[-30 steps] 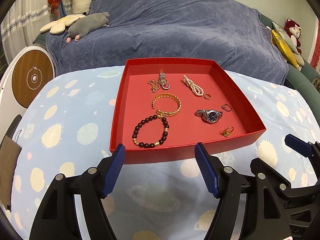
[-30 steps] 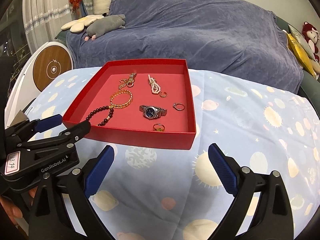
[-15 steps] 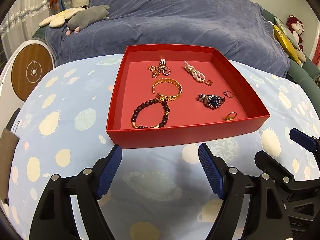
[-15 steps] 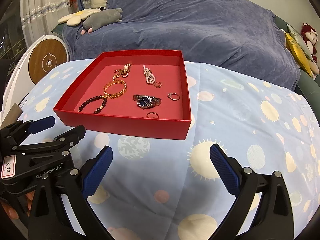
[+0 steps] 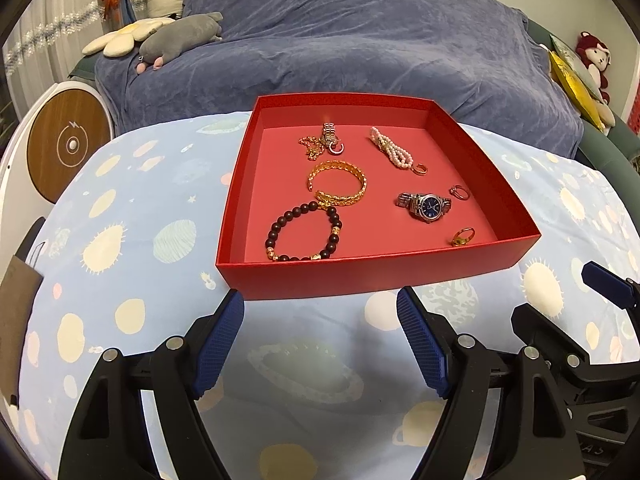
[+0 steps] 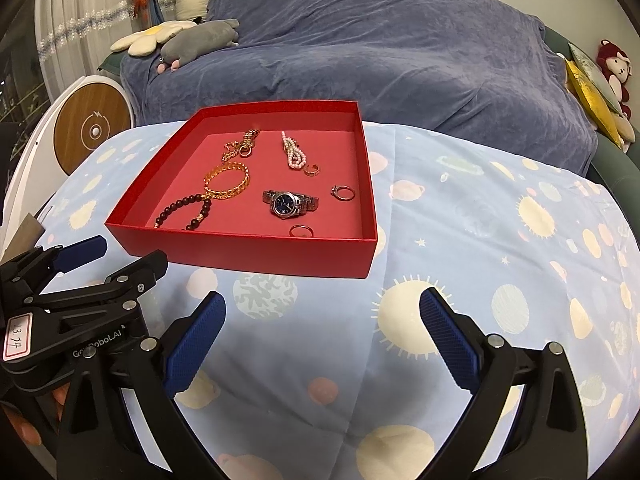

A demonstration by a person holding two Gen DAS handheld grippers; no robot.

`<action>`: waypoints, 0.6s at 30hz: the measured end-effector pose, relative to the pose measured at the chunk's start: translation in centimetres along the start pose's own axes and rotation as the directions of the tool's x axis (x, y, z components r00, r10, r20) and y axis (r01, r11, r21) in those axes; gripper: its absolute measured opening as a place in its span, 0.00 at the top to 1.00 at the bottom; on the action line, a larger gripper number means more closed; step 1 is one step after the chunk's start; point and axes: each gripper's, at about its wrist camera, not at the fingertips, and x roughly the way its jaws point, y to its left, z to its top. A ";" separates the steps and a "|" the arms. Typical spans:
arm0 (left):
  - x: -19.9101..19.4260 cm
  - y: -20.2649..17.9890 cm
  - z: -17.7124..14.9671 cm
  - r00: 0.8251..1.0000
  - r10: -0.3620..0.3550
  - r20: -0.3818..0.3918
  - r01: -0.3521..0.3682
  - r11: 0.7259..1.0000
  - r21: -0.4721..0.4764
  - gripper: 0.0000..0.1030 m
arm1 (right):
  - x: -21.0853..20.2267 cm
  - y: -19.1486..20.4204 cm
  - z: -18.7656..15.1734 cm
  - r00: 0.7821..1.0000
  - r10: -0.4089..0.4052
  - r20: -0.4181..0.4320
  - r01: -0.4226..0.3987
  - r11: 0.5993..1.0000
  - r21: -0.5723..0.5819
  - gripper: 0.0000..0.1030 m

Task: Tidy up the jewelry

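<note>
A shallow red tray [image 5: 372, 276] [image 6: 256, 252] lies on the planet-print cloth. Inside it are a dark bead bracelet [image 5: 304, 232], a gold bangle [image 5: 338, 188], a blue-dial watch [image 5: 426, 206] [image 6: 288, 202], a pearl strand [image 5: 390, 152], a gold chain bundle [image 5: 324, 144] and three small rings, one gold [image 5: 462, 237]. My left gripper [image 5: 320, 304] hovers open just before the tray's near wall, nothing between its blue pads. Off the tray's near right corner, my right gripper [image 6: 322, 304] is open and empty too.
A sofa under a blue-grey blanket [image 5: 360, 40] rises behind the table, with plush toys [image 5: 180, 36] on its left end. A round white and wood device [image 5: 68, 144] stands at the left. A brown card [image 5: 16, 320] lies at the left table edge.
The left view has pulled back slightly, so the tray's near wall now stands clear ahead of the fingertips. The left jaws stand a little wider. The right gripper has kept still.
</note>
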 end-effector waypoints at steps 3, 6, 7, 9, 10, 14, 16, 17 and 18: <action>0.0 0.0 0.0 1.000 0.003 0.004 -0.003 1.000 0.003 0.26 | 0.0 0.0 0.0 1.000 -0.001 -0.001 0.001 1.000 0.000 0.07; -0.1 0.0 0.1 1.000 0.009 0.007 -0.009 1.000 0.006 0.26 | 0.0 0.0 0.0 1.000 0.000 0.000 0.000 1.000 0.000 0.07; -0.1 0.0 0.1 1.000 0.010 0.009 -0.010 1.000 0.007 0.26 | 0.0 0.0 0.0 1.000 0.000 0.001 0.000 1.000 0.000 0.07; -0.2 0.0 0.2 1.000 0.011 0.013 -0.011 1.000 0.010 0.26 | -0.1 -0.1 0.1 1.000 -0.005 0.004 0.005 1.000 -0.001 0.07; -0.3 -0.1 0.2 1.000 0.011 0.015 -0.012 1.000 0.012 0.26 | -0.2 -0.1 0.2 1.000 -0.007 0.007 0.007 1.000 -0.001 0.07; -0.3 -0.1 0.2 1.000 0.017 0.023 -0.017 1.000 0.014 0.26 | -0.3 -0.1 0.3 1.000 -0.012 0.011 0.012 1.000 0.000 0.07; -0.4 -0.2 0.2 1.000 0.018 0.023 -0.018 1.000 0.014 0.26 | -0.3 -0.1 0.3 1.000 -0.014 0.013 0.014 1.000 0.001 0.07; -0.4 -0.3 0.2 1.000 0.018 0.024 -0.018 1.000 0.014 0.26 | -0.3 -0.1 0.3 1.000 -0.015 0.013 0.015 1.000 0.001 0.07; -0.4 -0.3 0.2 1.000 0.018 0.024 -0.018 1.000 0.015 0.26 | -0.3 -0.1 0.3 1.000 -0.016 0.013 0.016 1.000 0.001 0.07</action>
